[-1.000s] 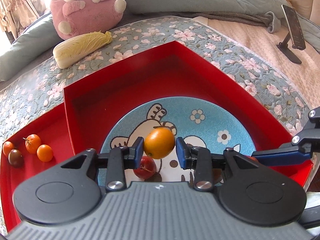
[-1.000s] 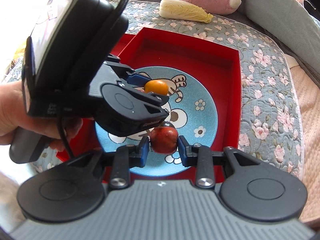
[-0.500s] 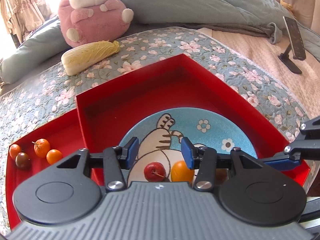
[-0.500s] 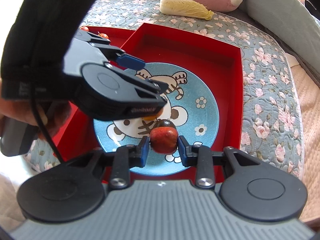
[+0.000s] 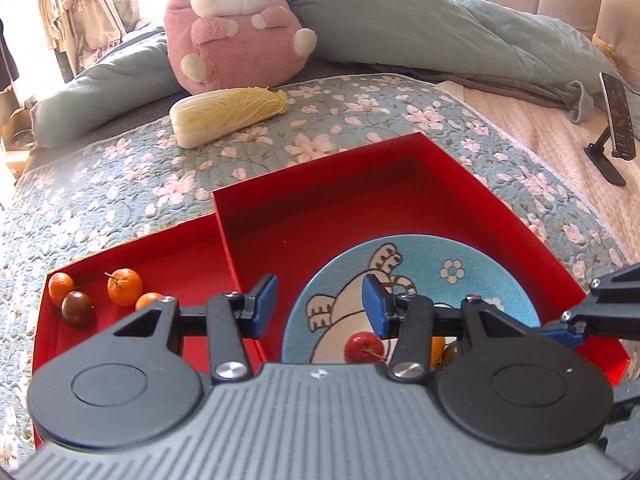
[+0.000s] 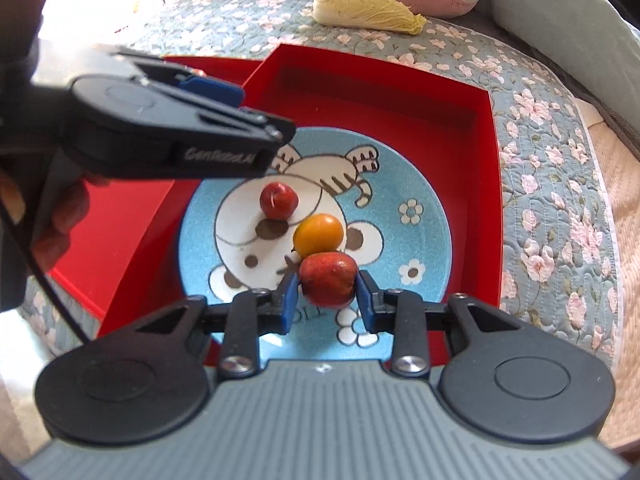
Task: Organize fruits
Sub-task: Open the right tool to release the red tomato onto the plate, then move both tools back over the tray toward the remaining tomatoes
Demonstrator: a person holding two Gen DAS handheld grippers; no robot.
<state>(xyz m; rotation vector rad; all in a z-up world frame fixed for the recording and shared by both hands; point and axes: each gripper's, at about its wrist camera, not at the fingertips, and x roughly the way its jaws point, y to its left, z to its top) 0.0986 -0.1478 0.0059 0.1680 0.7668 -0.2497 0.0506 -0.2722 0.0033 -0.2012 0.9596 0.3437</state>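
Note:
A blue cartoon plate (image 6: 424, 236) lies in the larger red box (image 6: 384, 92). On it sit a small red fruit (image 6: 279, 200) and an orange fruit (image 6: 318, 235). My right gripper (image 6: 327, 297) is shut on a dark red fruit (image 6: 329, 283) just above the plate's near side. My left gripper (image 5: 319, 302) is open and empty, raised over the wall between the two boxes; the plate (image 5: 472, 276) and small red fruit (image 5: 363, 347) show below it. The smaller red box (image 5: 168, 256) holds several small oranges (image 5: 124, 286) and a dark fruit (image 5: 77, 307).
A napa cabbage (image 5: 228, 116) and a pink plush toy (image 5: 236, 28) lie beyond the boxes on the flowered quilt (image 5: 120, 184). A phone on a stand (image 5: 618, 120) is at far right. The left gripper body (image 6: 160, 124) hangs over the plate's left side.
My left gripper let go of the orange fruit onto the plate, opened and lifted back to the left. My right gripper stays shut on the dark red fruit, low over the plate.

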